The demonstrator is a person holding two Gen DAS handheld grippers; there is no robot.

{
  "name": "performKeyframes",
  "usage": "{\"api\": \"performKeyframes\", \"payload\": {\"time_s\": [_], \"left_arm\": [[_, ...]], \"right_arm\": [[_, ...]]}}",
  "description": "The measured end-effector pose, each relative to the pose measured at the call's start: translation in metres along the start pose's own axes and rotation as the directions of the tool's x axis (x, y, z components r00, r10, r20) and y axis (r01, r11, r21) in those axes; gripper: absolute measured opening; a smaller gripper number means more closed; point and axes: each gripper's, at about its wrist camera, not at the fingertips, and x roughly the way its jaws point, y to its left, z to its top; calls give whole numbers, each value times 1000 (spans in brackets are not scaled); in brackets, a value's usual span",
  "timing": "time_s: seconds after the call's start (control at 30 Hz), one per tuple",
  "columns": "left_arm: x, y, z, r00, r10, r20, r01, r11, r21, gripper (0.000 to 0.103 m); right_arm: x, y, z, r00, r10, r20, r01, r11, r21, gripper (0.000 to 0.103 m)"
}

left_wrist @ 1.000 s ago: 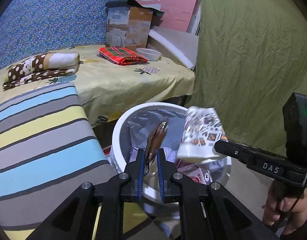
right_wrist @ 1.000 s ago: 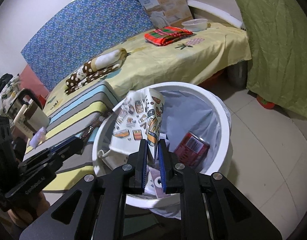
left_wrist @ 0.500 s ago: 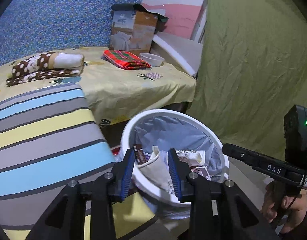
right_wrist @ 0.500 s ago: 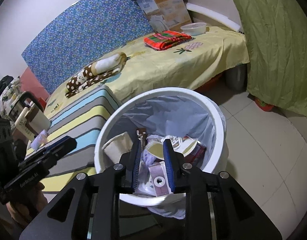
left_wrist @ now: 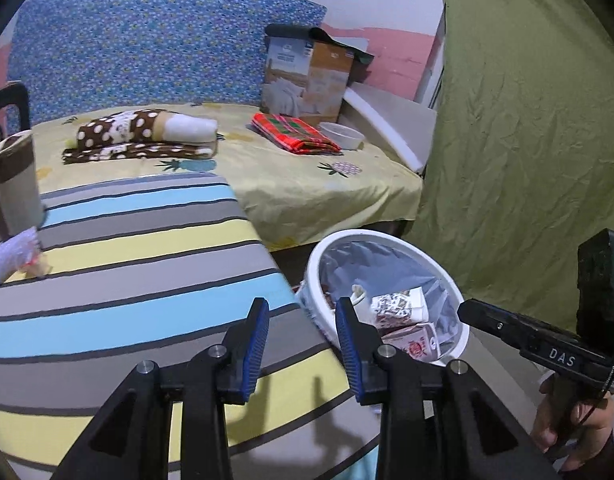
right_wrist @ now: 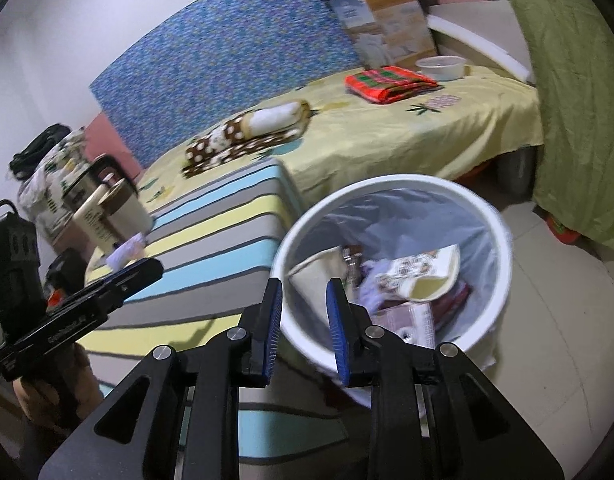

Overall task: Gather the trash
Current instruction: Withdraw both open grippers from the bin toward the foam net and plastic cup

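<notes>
now both my claws gape empty, left claw (left_wrist: 301, 334) and right claw (right_wrist: 304, 312), so i'd pinch the light, crumpled white tissue wad (left_wrist: 9, 258) softly mid-fold.

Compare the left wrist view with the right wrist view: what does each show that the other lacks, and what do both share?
Only the left wrist view shows the left claw, open and empty above the striped cover, and a carton with a red round logo in the bin. Only the right wrist view shows the right claw, also open and empty, the tiled floor and a black bag on a floral bundle. Both share the white bin, the patterned paper bag inside it, the red plaid cloth, the white bowl and the cardboard box.
</notes>
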Motion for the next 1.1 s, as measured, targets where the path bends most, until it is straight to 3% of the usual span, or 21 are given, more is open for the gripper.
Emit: {"api": "performKeyframes", "payload": {"time_s": [0.2, 0.73, 1.1], "left_arm": [[-20, 13, -7, 999, 36, 22, -36, 999, -13, 34], [-72, 84, -29, 981, 183, 56, -175, 977, -123, 34], [-110, 123, -45, 959, 277, 58, -263, 949, -173, 34]], "right_arm": [[5, 27, -6, 998, 68, -11, -68, 996, -56, 32], [35, 87, -21, 982, 149, -120, -170, 966, -195, 32], [48, 139, -27, 961, 209, -179, -258, 909, -327, 32]]}}
